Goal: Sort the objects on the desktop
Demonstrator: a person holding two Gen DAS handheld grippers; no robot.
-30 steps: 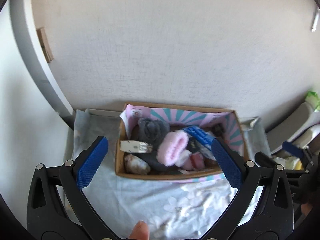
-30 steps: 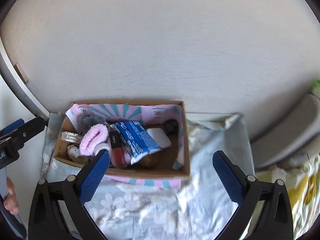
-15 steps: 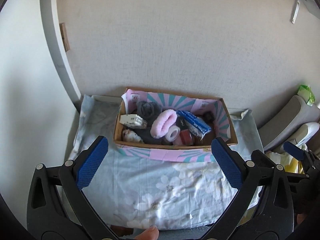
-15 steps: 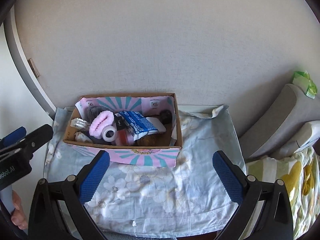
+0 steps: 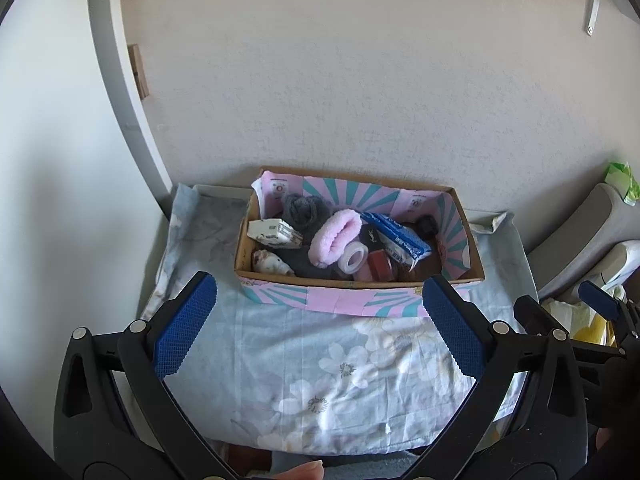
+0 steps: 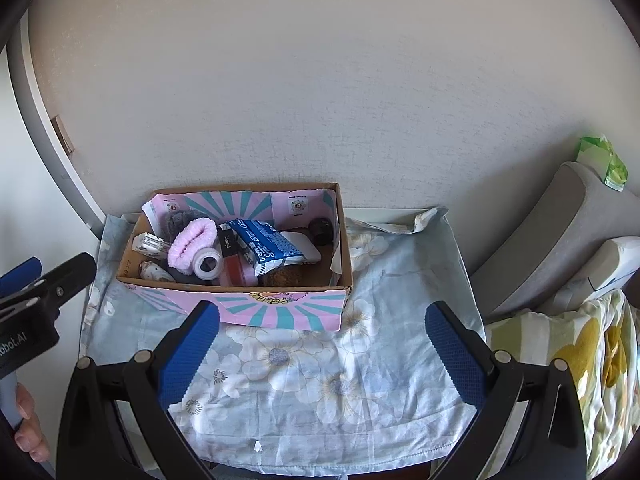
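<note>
Cardboard, lined with pink-and-teal sunburst paper, makes up the open box (image 6: 280, 312) that sits on the floral-cloth-covered table (image 6: 320, 392) against the wall, and every loose object lies heaped inside it. Both claws hang back over the near edge of the cloth: the left claw (image 5: 316, 328) and the right claw (image 6: 320, 356) are each spread wide and hold nothing.

The pink fluffy scrunchie (image 6: 191, 243) on top looks soft and very light; a pinch across its loop should hold, though it will squash. Beside it the roll of clear tape (image 6: 208, 266) is stiff and smooth, likely slippery on its face, so gripping across the ring's flat sides seems safer. The blue tissue pack (image 6: 266, 245) leans over a white flat case (image 6: 306, 249); its film wrapper probably crumples and slides, so take it across the narrow width. The small white carton (image 6: 151, 244) at the left is rigid but thin-walled, and hard pressure could dent it. A grey knitted piece (image 5: 304, 210) lies at the back.
</note>
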